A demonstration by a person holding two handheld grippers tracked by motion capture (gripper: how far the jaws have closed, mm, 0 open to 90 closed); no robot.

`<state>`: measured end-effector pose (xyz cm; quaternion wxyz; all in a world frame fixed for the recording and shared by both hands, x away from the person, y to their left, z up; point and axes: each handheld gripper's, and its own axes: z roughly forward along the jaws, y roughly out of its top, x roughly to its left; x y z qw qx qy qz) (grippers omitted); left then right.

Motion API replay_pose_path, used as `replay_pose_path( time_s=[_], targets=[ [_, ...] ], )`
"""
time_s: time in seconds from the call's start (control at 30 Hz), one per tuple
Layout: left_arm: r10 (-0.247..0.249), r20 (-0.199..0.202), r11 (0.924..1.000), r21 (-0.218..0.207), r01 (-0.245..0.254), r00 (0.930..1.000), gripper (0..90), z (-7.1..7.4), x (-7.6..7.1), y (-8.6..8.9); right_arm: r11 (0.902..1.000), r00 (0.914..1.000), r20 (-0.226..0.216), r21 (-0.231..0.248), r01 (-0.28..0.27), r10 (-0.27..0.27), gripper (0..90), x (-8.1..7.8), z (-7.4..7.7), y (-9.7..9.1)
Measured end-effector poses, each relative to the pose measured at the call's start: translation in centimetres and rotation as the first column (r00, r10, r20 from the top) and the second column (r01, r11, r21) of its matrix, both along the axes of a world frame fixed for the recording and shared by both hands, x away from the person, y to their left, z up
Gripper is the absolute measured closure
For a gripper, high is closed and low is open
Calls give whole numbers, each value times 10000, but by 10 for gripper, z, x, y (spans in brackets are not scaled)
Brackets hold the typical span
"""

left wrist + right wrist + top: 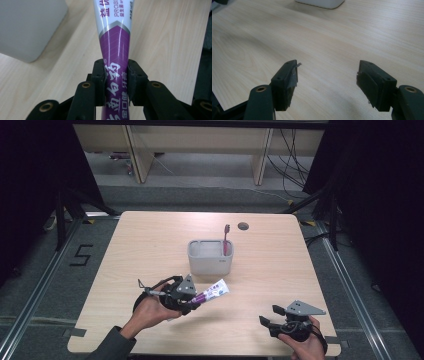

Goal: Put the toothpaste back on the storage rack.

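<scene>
Purple toothpaste tube (115, 50) between left hand-held gripper (116, 75) jaws

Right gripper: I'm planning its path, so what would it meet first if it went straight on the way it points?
Probably bare table first. The open right gripper points low across the wood; the grey holder lies farther on, roughly in line, though depth is unclear.

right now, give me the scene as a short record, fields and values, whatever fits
surface: wooden table
left gripper: shut on the toothpaste tube, gripping its purple end, tube lifted off the table and pointing toward the holder
right gripper: open, empty, low over bare table near the front right corner
holder: grey holder, mid table
in holder: red toothbrush, upright at the right side
table hole: round grommet behind the holder
</scene>
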<state>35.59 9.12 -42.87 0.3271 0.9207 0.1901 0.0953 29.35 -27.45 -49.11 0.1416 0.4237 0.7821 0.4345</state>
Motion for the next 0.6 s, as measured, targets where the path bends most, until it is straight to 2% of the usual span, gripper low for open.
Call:
replay_pose_path(
  time_s=[0.1,0.17,0.27,0.3,0.33,0.37,0.4,0.47,0.5,0.57,0.6],
  targets=[
    [214,142,9991,-358,-209,9997,709,4,4,4,9999,9997,238,-130,7,-4,338,1,0,-1],
    [340,261,9977,-600,-324,9991,709,5,6,7,9999,9998,170,-103,59,-57,338,1,0,-1],
    [715,394,9910,-1165,-665,9967,709,9,10,11,10000,9998,199,-61,47,-45,338,1,0,-1],
    [744,440,9900,-1235,-685,9963,709,10,11,12,10000,9998,192,-61,50,-49,338,1,0,-1],
    [865,439,9848,-1551,-788,9953,709,11,13,14,9998,9998,-102,93,149,-148,338,-1,1,0],
    [968,492,9816,-1699,-872,9941,709,13,14,15,9998,9997,-162,108,161,-159,338,-1,0,0],
    [1055,514,9795,-1776,-948,9931,709,14,15,16,10000,9998,188,-70,54,-53,338,1,0,-1],
    [1234,636,9722,-2077,-1078,9903,709,19,17,18,10000,9998,185,-75,32,-31,338,1,0,-2],
    [1385,663,9662,-2282,-1201,9881,709,20,18,19,10000,9999,104,-4,90,-90,338,0,0,-1],
    [1644,725,9524,-2713,-1392,9837,709,24,20,20,9999,9999,161,-163,11,-8,338,1,0,-2],
    [1650,785,9489,-2846,-1365,9832,709,27,21,21,9999,9999,158,-150,19,-16,338,1,0,-2]
  ],
)
